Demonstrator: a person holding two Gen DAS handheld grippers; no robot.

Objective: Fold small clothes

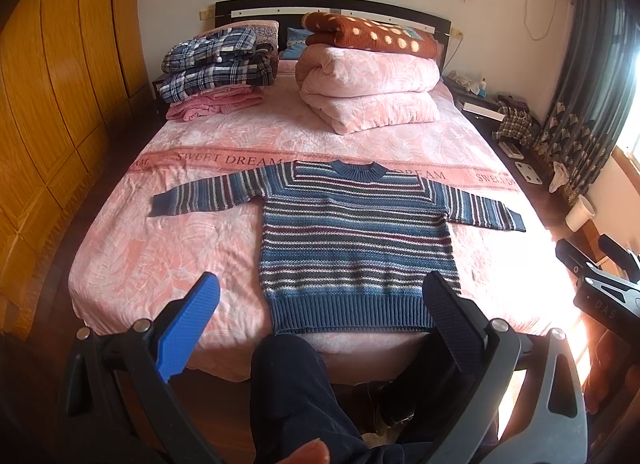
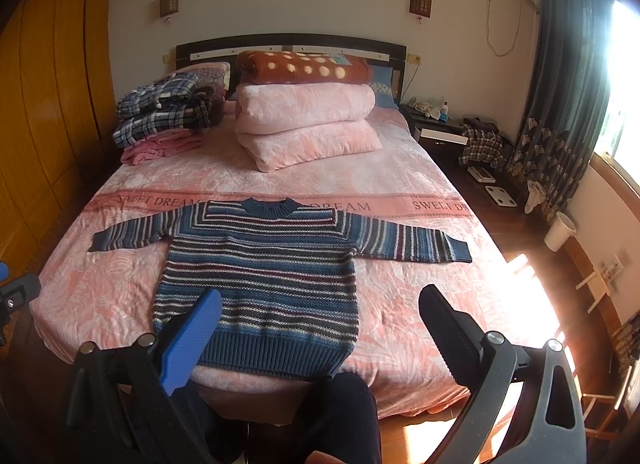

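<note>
The striped sweater [image 1: 352,236] lies flat, sleeves spread, at the foot of the bed [image 1: 120,264]. Left gripper [image 1: 320,296] and right gripper [image 2: 320,304] hover short of its hem, jaws apart, holding nothing. Take the left sleeve cuff [image 1: 160,204] first — pinch only knit, not the bedsheet.

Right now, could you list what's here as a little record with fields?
place: bedroom, bed with pink cover
garment: striped sweater lying flat, sleeves spread, hem at the near edge
left gripper: open, above the hem, holding nothing
right gripper: open, holding nothing
at the headboard: folded quilt, plaid pile
folding: not begun
</note>
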